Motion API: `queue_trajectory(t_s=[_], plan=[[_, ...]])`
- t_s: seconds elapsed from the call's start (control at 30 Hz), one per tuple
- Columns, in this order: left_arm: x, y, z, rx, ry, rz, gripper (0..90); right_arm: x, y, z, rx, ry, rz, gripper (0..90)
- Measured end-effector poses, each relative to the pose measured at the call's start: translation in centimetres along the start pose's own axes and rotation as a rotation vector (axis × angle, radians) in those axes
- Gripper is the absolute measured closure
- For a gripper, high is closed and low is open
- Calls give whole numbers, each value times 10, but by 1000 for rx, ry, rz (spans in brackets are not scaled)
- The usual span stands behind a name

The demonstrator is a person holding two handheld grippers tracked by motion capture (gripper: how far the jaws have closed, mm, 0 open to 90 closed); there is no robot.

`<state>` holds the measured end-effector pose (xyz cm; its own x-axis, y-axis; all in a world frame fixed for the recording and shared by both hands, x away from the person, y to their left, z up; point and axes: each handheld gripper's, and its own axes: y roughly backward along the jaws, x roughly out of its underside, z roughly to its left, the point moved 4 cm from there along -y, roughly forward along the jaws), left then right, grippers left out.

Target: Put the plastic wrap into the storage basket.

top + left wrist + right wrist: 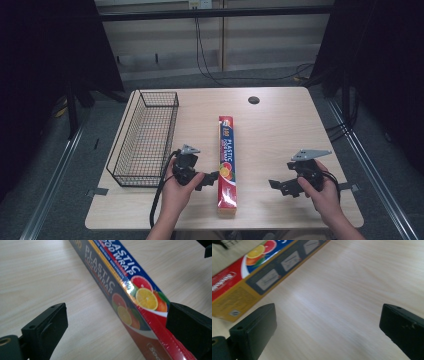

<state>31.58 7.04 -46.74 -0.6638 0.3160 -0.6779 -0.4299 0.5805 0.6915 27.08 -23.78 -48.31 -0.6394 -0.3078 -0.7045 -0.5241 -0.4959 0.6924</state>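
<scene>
Spread wide, my left gripper [212, 178] straddles the food wrap box [226, 162] at centre frame; one jaw touches it, so closing off-centre could skid it sideways.

Food wrap box [130, 290] ends cropped.

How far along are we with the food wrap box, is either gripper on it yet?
Nothing looks done yet: the plastic food wrap box lies flat on the table, and the wire basket holds nothing. In hand: the left gripper is open, its jaws straddling the box's near end, one jaw at its edge, not clamped. The right gripper is open over bare table beside it. Left: grip and move the box, perhaps to the basket.
</scene>
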Motion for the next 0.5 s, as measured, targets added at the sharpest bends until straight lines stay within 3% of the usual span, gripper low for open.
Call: queue_trajectory(t_s=[0.1, 0.17, 0.37, 0.5], plan=[[-5, -3, -2, 1, 14, 4, 42, -1, 3, -3, 20, -5, -14, 15], [-7, -4, -1, 4, 0, 22, 42, -1, 4, -4, 34, 0, -18, 17], [-9, -8, 1, 5, 24, 23, 42, -1, 4, -5, 42, 13, -12, 18], [-11, -10, 1, 20, 12, 26, 27, -1, 3, -4, 45, 19, 1, 18]])
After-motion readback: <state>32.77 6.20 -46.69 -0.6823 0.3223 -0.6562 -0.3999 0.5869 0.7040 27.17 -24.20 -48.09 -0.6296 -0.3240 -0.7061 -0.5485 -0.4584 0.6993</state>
